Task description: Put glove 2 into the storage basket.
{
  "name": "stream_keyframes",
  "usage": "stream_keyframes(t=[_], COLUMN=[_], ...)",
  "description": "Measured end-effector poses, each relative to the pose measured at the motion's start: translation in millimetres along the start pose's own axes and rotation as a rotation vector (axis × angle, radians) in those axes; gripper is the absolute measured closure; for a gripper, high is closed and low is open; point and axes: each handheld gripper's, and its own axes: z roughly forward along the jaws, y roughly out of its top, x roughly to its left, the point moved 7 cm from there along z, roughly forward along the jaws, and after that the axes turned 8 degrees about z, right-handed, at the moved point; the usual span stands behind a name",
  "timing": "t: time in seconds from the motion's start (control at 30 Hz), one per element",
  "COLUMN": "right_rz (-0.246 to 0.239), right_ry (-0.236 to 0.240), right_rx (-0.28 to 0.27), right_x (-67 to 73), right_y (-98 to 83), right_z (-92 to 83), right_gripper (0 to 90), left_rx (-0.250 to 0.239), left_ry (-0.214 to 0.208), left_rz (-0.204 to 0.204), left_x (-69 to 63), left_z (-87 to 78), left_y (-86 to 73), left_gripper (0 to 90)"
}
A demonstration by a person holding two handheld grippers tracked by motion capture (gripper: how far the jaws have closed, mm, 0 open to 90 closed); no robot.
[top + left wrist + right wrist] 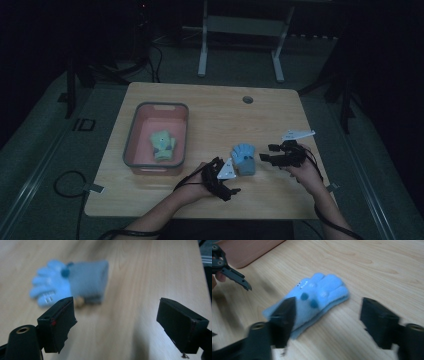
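The blue glove (244,159) lies flat on the desk (220,115), to the right of the pink tray (131,142) and well apart from it. The left claw (231,191) hovers just beside the glove's near-left side, its jaws spread wide with nothing between them. The right claw (267,152) hangs just to the right of the glove, jaws also parted and empty; in the right gripper view the glove (317,298) lies beyond them, untouched. A green glove (163,145) rests inside the tray, to the left of the blue glove.
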Motion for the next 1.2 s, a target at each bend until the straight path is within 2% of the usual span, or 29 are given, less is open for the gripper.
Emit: stream_keyframes(t=[0.1, 0.13, 0.17, 0.2, 0.23, 0.33, 0.43, 0.5, 0.57, 0.67, 0.7, 0.8, 0.87, 0.97, 1.1, 1.2], right_rz=[0.016, 0.016, 0.015, 0.02, 0.023, 0.027, 0.035, 0.037, 0.033, 0.043, 0.05, 0.067, 0.074, 0.083, 0.083, 0.087], right_ry=[0.013, 0.013, 0.012, 0.015, 0.013, 0.009, 0.008, 0.006, 0.002, -0.003, -0.007, -0.015, -0.02, -0.014, -0.012, -0.008], right_rx=[0.006, 0.006, 0.014, 0.026, 0.027, 0.034, 0.041, 0.045, 0.05, 0.058, 0.057, 0.049, 0.052, 0.067, 0.088, 0.102], right_x=[-2.3, -2.3, -3.1, -4.6, -5.1, -8.2, -9.9, -9.9, -11.3, -13.7, -15.2, -18.6, -20.6, -21.1, -19.7, -19.5], right_y=[4.7, 4.7, 6.0, 9.3, 10.6, 15.6, 19.8, 20.7, 23.0, 24.3, 24.5, 23.6, 21.9, 18.9, 16.6, 15.1], right_z=[5.4, 5.4, 8.4, 16.6, 19.5, 32.3, 42.2, 44.5, 49.9, 52.1, 52.7, 53.1, 53.4, 56.5, 63.1, 69.1], right_gripper=[50.9, 50.9, 50.6, 50.7, 50.0, 47.0, 44.2, 43.4, 41.8, 40.2, 39.2, 38.2, 37.9, 37.8, 36.5, 35.7], left_rx=[-0.02, -0.02, -0.029, -0.043, -0.041, -0.021, 0.009, 0.019, 0.045, 0.058, 0.091, 0.133, 0.14, 0.156, 0.129, 0.131], left_ry=[0.021, 0.021, 0.03, 0.036, 0.028, 0.015, 0.017, 0.018, 0.018, 0.014, 0.029, 0.062, 0.083, 0.087, 0.059, 0.042], left_rz=[0.035, 0.035, 0.049, 0.07, 0.077, 0.114, 0.132, 0.14, 0.166, 0.171, 0.202, 0.23, 0.231, 0.228, 0.189, 0.189], left_x=[6.2, 6.2, 8.3, 11.3, 12.7, 16.3, 19.9, 21.2, 22.5, 22.6, 22.9, 21.3, 22.7, 25.3, 28.4, 30.7], left_z=[6.0, 6.0, 9.1, 12.2, 14.6, 24.2, 34.4, 37.1, 44.9, 49.7, 53.5, 59.8, 61.7, 64.4, 63.0, 61.5], left_y=[9.2, 9.2, 13.0, 17.8, 19.8, 22.4, 21.8, 21.6, 19.8, 18.2, 15.3, 11.8, 12.8, 13.0, 12.2, 10.4], left_gripper=[23.3, 24.4, 24.4, 29.4, 30.1, 32.3, 34.4, 36.1, 40.1, 41.8, 41.9, 41.7, 45.6, 60.1, 70.0, 71.8])
